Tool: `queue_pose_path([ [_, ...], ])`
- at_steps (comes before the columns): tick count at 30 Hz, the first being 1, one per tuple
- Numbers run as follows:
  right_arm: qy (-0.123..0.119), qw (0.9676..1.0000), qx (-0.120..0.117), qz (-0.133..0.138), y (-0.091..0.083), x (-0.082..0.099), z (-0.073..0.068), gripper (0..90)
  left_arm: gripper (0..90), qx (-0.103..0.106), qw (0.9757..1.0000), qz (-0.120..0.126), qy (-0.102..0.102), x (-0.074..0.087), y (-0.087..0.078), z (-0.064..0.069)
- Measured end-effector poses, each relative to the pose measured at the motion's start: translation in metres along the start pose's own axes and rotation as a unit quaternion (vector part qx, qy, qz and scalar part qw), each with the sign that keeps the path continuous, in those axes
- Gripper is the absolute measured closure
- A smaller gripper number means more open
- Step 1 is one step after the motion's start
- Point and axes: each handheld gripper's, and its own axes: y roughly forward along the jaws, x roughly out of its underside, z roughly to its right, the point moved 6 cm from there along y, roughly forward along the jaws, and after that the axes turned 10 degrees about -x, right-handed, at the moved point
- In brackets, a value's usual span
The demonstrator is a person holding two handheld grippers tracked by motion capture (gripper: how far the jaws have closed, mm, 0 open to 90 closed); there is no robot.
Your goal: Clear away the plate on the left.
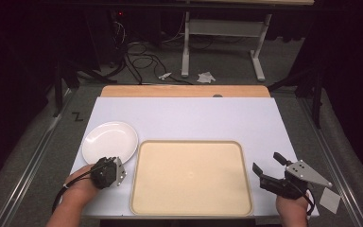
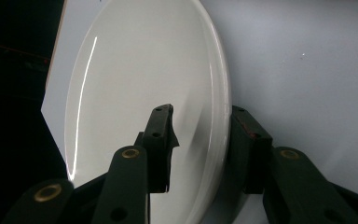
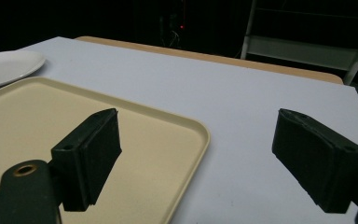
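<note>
A white plate [image 1: 109, 141] lies at the left of the white table top, just left of a beige tray [image 1: 189, 142]. My left gripper [image 1: 109, 161] is at the plate's near edge, turned on its side. In the left gripper view the two jaws of the left gripper [image 2: 200, 126] stand one on each side of the plate [image 2: 135, 84] rim, shut on it. My right gripper [image 1: 267, 161] hangs open beside the tray's right edge. In the right gripper view the right gripper [image 3: 198, 121] has wide-apart jaws with nothing between them, above the tray [image 3: 200, 135] corner. The plate [image 3: 4, 67] shows far left.
A small paper slip [image 1: 330, 199] lies at the table's near right corner. A bare wooden strip [image 1: 184, 91] runs along the far edge. Beyond it are cables [image 1: 142, 59] on the floor and a white desk frame [image 1: 222, 47]. The tray holds nothing.
</note>
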Motion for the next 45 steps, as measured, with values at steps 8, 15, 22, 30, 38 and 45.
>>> queue_pose_path([
  [8,-0.003,1.0,0.001,0.006,-0.002,-0.002,0.0,16.1,71.9,0.014,0.9999,-0.005,0.001,0.0,-0.001,0.002],
  [15,-0.002,1.0,-0.001,0.006,-0.002,-0.002,0.0,16.1,77.0,0.018,0.999,-0.024,0.035,0.001,-0.003,-0.001],
  [22,-0.007,0.9999,-0.002,0.01,-0.003,-0.004,0.0,16.1,77.6,0.015,0.9989,-0.024,0.037,0.001,-0.003,0.0],
  [30,-0.007,0.9999,-0.002,0.009,-0.003,-0.004,0.0,16.1,79.4,0.008,0.9984,-0.025,0.05,0.0,-0.004,0.001],
  [38,-0.007,0.9999,-0.002,0.007,-0.002,-0.003,-0.001,16.1,81.8,-0.007,0.999,-0.016,0.041,-0.003,-0.01,-0.008],
  [45,-0.007,0.9999,-0.002,0.007,-0.002,-0.003,0.0,16.1,84.7,-0.028,0.9992,-0.009,0.029,-0.005,-0.016,-0.016],
])
